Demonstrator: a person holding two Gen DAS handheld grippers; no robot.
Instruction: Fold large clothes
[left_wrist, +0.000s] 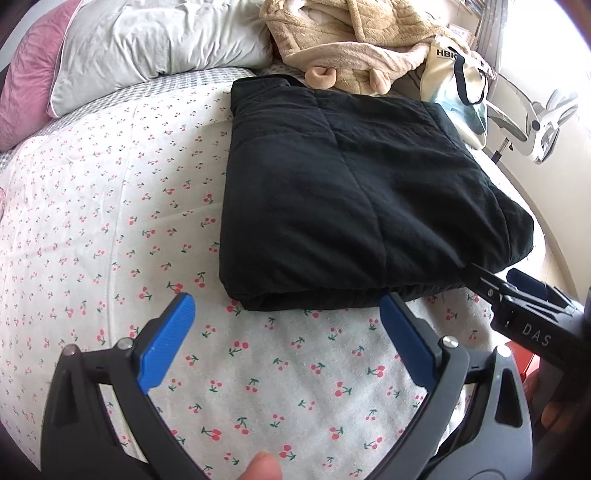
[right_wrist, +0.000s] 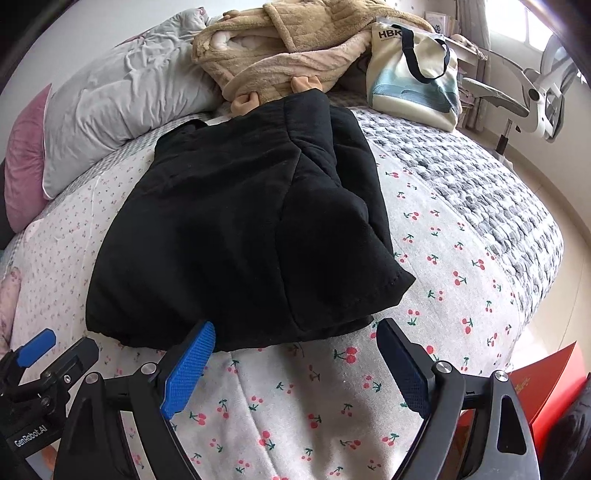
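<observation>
A black padded garment (left_wrist: 351, 192) lies folded into a thick rectangle on the cherry-print bedspread (left_wrist: 110, 206); it also shows in the right wrist view (right_wrist: 229, 236), with a sleeve cuff sticking out at its near right corner (right_wrist: 388, 284). My left gripper (left_wrist: 288, 314) is open and empty, just short of the garment's near edge. My right gripper (right_wrist: 295, 343) is open and empty, its blue pads (right_wrist: 188, 369) at the garment's near edge. The right gripper's body shows in the left wrist view (left_wrist: 524, 314), and the left gripper shows at the right wrist view's left edge (right_wrist: 40, 373).
A grey pillow (left_wrist: 155, 40) and a pink pillow (left_wrist: 26, 85) lie at the head of the bed. A beige fleece robe (left_wrist: 351, 37) and a canvas tote bag (right_wrist: 413, 70) sit behind the garment. A white office chair (right_wrist: 539, 88) stands beyond the bed. A red box (right_wrist: 546, 384) sits near right.
</observation>
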